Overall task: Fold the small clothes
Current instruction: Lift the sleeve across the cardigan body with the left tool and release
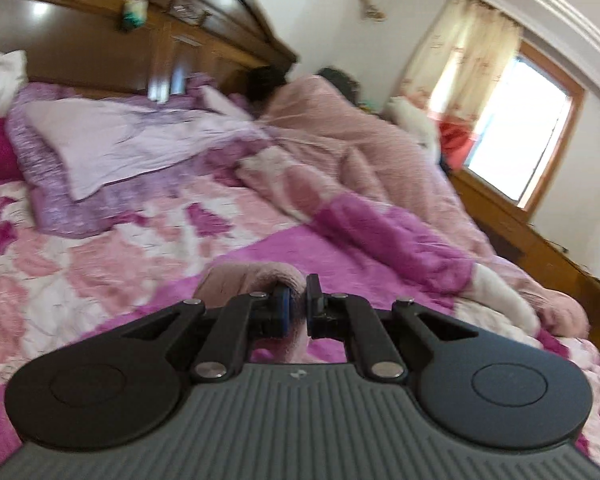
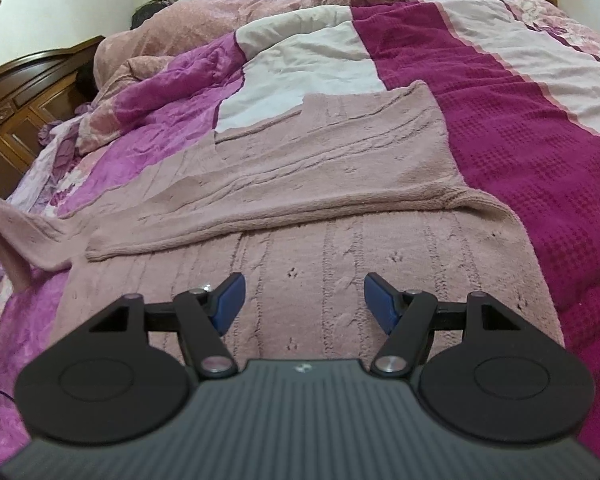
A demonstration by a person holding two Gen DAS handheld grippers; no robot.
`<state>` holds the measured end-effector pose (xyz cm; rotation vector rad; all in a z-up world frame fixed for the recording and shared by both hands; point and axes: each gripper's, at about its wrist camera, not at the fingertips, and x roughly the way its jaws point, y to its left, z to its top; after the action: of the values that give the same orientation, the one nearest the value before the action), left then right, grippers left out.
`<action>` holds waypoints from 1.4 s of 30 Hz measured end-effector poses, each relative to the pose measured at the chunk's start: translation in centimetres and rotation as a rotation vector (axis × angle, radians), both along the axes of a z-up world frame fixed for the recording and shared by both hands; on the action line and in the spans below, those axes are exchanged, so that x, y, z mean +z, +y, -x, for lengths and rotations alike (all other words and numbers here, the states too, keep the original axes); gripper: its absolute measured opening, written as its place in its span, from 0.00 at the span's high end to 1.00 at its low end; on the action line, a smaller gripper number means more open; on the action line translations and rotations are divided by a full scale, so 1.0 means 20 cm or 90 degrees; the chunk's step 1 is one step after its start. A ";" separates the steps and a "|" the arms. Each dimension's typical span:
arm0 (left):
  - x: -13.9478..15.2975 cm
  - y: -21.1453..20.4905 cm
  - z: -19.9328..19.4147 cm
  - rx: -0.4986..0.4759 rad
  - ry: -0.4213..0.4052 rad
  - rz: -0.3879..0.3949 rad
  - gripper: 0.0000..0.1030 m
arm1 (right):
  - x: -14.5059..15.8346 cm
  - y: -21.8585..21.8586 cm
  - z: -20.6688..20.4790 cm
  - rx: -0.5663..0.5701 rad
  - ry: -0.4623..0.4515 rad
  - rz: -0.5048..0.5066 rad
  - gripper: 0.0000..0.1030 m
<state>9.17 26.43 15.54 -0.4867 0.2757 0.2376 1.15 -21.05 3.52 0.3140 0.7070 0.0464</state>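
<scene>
Pinching a raised edge of the dusty-pink knit sweater [image 2: 300, 184], the left gripper [image 1: 298, 306] has its jaws clamped on the fabric, likely to carry it across for a fold. The garment lies spread on the magenta bedspread [image 2: 520, 152], one part already doubled over. Above its near panel, the right gripper [image 2: 304, 300] hovers with jaws spread, holding nothing.

Left hand-held gripper [image 1: 297, 304] clamped, right hand-held gripper [image 2: 304, 300] agape.

Ahead of me a dark wooden headboard [image 1: 148, 36] backs the bed [image 1: 112, 248]; far right, a bright window [image 1: 528, 128] with pale curtains [image 1: 456, 52] lights white walls [image 1: 324, 12].
</scene>
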 end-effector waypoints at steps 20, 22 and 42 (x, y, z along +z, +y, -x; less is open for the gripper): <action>0.28 -0.85 -0.03 -0.216 -0.044 -0.066 0.93 | 0.01 -0.13 0.03 -0.032 -0.019 -0.036 0.34; 0.25 -0.93 -0.06 -0.230 -0.033 -0.060 0.93 | 0.01 -0.15 0.03 -0.036 -0.026 -0.034 0.34; -0.40 -1.53 -0.30 -0.415 0.196 -0.125 0.91 | -0.06 -0.28 0.02 -0.053 -0.015 -0.062 0.34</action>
<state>15.21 -4.24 7.58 -0.1444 0.6861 -0.2987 0.72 -26.68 2.29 0.4357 0.6693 0.0060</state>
